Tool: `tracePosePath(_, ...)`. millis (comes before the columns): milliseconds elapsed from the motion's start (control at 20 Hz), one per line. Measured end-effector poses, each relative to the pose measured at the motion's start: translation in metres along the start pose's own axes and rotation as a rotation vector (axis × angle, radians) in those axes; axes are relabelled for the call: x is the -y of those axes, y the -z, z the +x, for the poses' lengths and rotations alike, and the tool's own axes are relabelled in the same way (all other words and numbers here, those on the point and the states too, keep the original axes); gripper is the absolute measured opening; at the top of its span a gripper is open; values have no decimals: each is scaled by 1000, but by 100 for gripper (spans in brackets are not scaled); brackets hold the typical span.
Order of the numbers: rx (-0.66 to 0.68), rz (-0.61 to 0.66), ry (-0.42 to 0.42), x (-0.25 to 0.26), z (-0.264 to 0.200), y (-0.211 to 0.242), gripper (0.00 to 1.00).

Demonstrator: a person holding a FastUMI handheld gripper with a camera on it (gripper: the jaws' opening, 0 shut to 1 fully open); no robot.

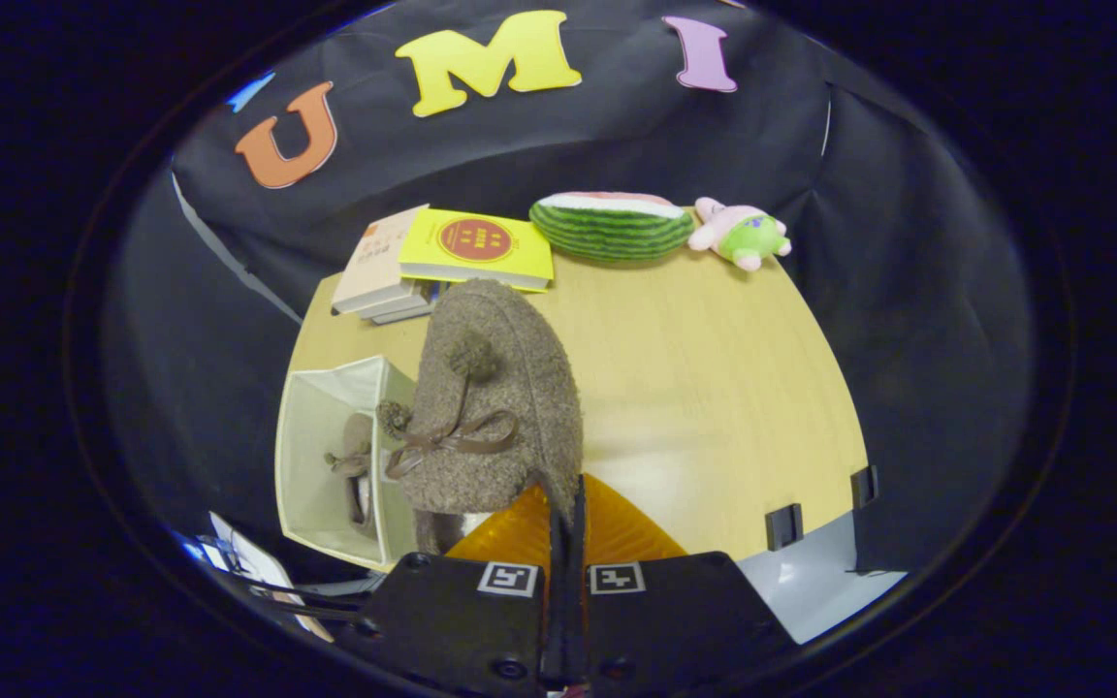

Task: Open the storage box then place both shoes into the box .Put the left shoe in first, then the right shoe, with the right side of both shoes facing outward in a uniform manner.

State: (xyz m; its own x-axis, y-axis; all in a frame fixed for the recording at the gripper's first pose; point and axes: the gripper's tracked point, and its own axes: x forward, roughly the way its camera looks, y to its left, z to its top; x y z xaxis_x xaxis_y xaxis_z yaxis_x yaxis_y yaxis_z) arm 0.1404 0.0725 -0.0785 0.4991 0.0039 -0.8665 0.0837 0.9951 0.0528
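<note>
My gripper [566, 504] is shut on the rim of a brown fuzzy shoe [500, 388] with a ribbon bow and pompoms. The shoe hangs toe-up just ahead of the fingers, above the wooden table [714, 388]. To its left stands the open whitish storage box [326, 465]. Inside the box lies the other brown shoe [357, 465], its bow showing. The held shoe hides part of the box's right wall.
A stack of books [452, 257] lies at the far side of the table, with a watermelon plush [612, 225] and a pink-and-green plush toy [743, 235] to its right. Two black clips [783, 525] sit on the table's near right edge.
</note>
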Motion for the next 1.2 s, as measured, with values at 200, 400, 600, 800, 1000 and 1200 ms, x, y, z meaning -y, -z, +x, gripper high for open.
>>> tracePosePath(200,11,17,-43,-47,-13,-3,6)
tracePosePath(400,-19,16,-85,-101,-1,10,6)
tracePosePath(600,-17,47,-126,-154,19,28,6)
tracePosePath(800,6,84,-115,-187,41,41,6)
tracePosePath(1000,18,53,-65,-194,59,48,6)
tracePosePath(1200,16,90,-97,-201,74,54,6)
